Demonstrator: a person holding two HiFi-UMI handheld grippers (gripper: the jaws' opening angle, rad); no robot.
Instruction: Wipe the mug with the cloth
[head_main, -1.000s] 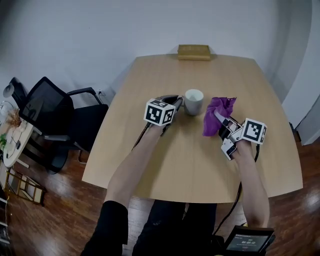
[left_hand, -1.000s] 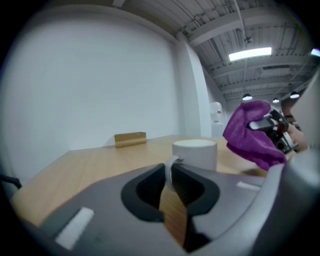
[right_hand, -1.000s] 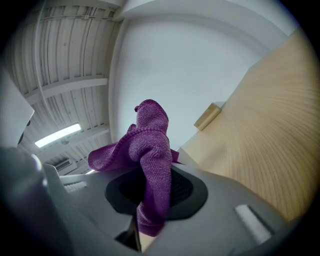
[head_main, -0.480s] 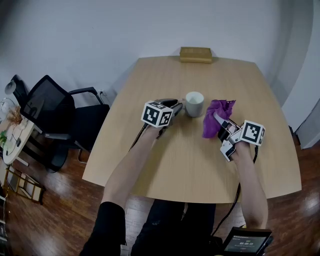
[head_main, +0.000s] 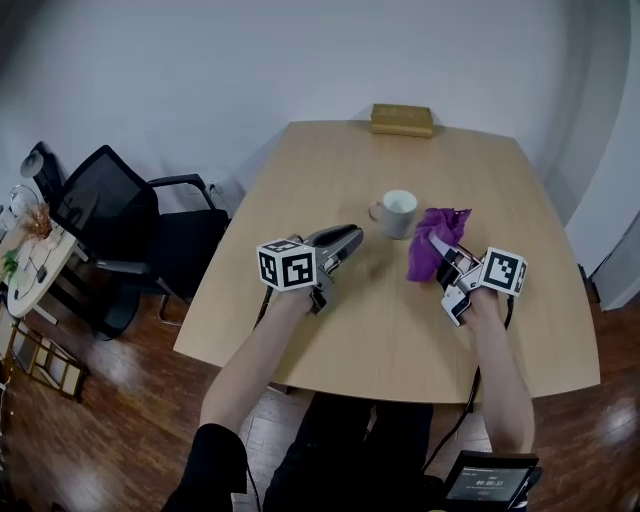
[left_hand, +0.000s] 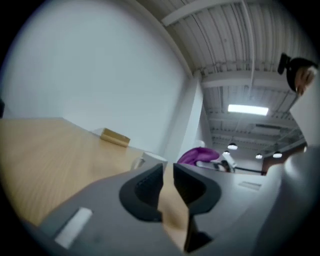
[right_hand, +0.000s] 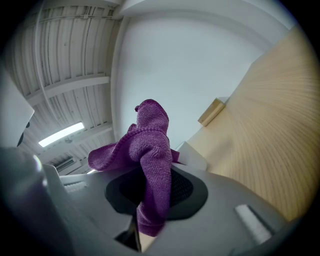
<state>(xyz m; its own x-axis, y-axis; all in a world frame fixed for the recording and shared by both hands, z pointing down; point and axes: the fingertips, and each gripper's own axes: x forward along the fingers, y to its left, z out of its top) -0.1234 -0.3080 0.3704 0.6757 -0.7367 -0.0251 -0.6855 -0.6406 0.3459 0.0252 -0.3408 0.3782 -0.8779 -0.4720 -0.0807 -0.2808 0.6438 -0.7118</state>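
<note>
A white mug (head_main: 398, 213) stands upright on the wooden table (head_main: 400, 330), handle to the left. My left gripper (head_main: 350, 236) hovers off to the mug's left, apart from it. Its jaws (left_hand: 168, 172) have just been closing; a narrow gap remains with nothing between them, and the mug (left_hand: 149, 159) shows beyond them. My right gripper (head_main: 438, 246) is to the right of the mug, shut on a purple cloth (head_main: 432, 250). The cloth (right_hand: 150, 150) bunches up above the jaws of the right gripper (right_hand: 150, 195) and hides most of the mug (right_hand: 192, 156) in that view.
A tan box (head_main: 401, 119) lies at the table's far edge. A black office chair (head_main: 120, 230) stands left of the table, with a small round table (head_main: 35, 270) beyond it. A handheld screen (head_main: 487, 480) sits at the bottom right.
My left gripper has drawn back from the mug's handle toward the lower left and rolled; the mug stays standing on the table. The right gripper with the cloth has kept still.
</note>
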